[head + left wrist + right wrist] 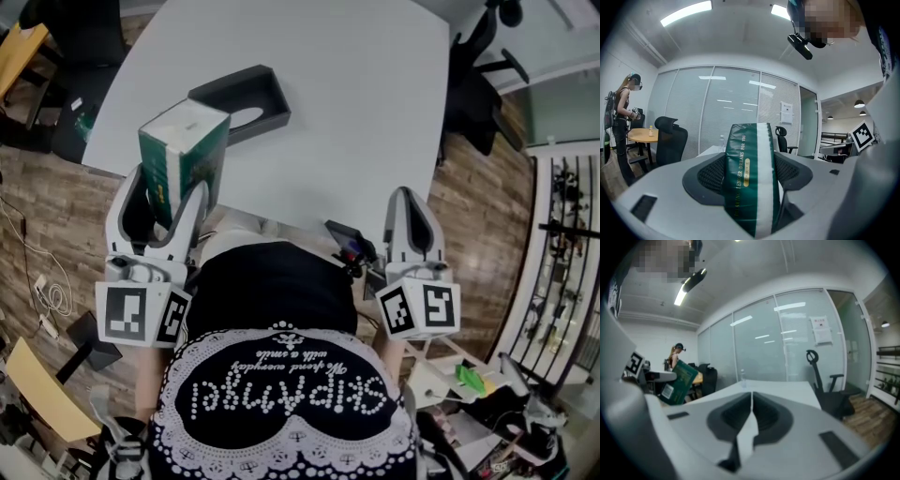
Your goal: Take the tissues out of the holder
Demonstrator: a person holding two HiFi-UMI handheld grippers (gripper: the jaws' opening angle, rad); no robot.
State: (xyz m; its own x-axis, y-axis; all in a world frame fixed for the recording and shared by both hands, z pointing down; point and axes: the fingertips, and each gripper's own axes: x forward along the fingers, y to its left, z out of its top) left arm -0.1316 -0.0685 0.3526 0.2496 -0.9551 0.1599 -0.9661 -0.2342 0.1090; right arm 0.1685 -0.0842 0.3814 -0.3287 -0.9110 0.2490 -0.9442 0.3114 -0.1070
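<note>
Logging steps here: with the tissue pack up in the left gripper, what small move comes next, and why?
Probably lower the tissue pack onto bare table beside the holder and release it: the left gripper is shut on it, held clear of the holder, so removal looks done.

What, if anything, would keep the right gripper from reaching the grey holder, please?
Probably yes: the right gripper, shut and empty, has only bare table between it and the holder; the left gripper holds the tissue pack off to one side.
</note>
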